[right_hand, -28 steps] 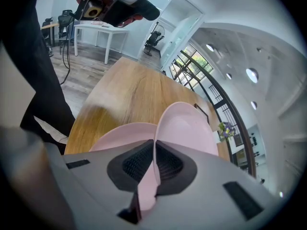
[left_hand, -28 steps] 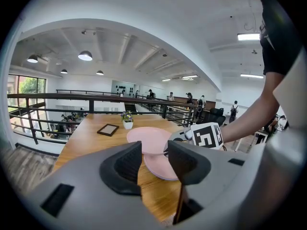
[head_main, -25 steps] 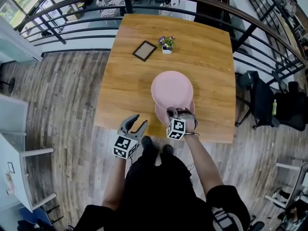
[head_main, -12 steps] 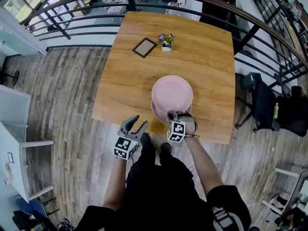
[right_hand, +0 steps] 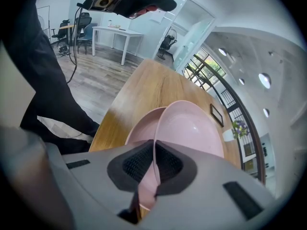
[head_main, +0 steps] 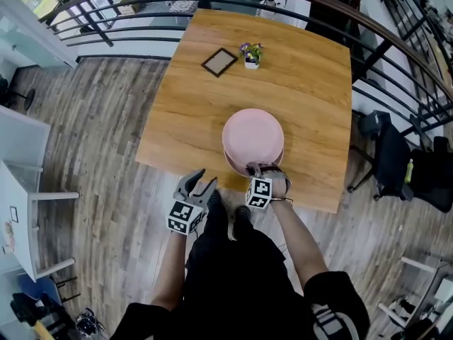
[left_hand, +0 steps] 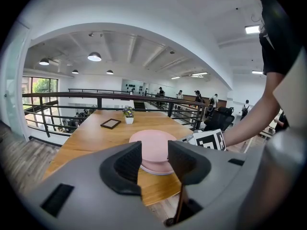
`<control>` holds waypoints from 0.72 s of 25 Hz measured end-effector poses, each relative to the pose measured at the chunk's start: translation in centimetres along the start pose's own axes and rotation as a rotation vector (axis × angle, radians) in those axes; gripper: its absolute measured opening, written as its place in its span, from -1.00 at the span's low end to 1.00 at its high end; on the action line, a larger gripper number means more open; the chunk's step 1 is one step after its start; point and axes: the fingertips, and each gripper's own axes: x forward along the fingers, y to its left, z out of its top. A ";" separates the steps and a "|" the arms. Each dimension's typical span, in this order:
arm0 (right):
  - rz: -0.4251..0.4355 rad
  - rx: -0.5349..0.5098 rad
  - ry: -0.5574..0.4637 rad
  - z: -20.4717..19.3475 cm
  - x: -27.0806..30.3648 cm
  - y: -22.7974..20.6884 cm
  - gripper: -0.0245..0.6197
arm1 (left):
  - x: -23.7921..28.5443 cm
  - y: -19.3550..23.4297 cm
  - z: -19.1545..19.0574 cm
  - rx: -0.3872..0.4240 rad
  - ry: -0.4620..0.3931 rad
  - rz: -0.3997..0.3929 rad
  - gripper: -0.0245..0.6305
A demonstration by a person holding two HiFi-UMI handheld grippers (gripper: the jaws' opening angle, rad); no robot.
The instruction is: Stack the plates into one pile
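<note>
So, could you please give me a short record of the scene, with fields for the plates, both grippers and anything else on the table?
lower plate: pink, flat on the table, near its front edge
upper plate: pink, tilted over the lower plate; contact between them cannot be told
right gripper: shut on the upper plate's near rim
left gripper: open, nothing between its jaws, held off the table's near edge
other items: picture frame and flower pot at the far side
</note>
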 end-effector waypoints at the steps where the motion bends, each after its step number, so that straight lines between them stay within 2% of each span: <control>1: 0.004 -0.001 -0.001 -0.1 0.1 0.2 -0.85 | -0.2 -0.1 -0.1 0.000 -0.001 0.005 -0.36; 5: 0.028 -0.002 0.001 -0.7 0.3 1.5 -0.86 | -0.6 -0.6 -0.8 -0.008 0.010 0.022 -0.36; 18: 0.030 -0.033 -0.004 -1.8 0.0 2.8 -0.86 | -1.1 -2.6 -1.1 -0.003 -0.004 0.053 -0.36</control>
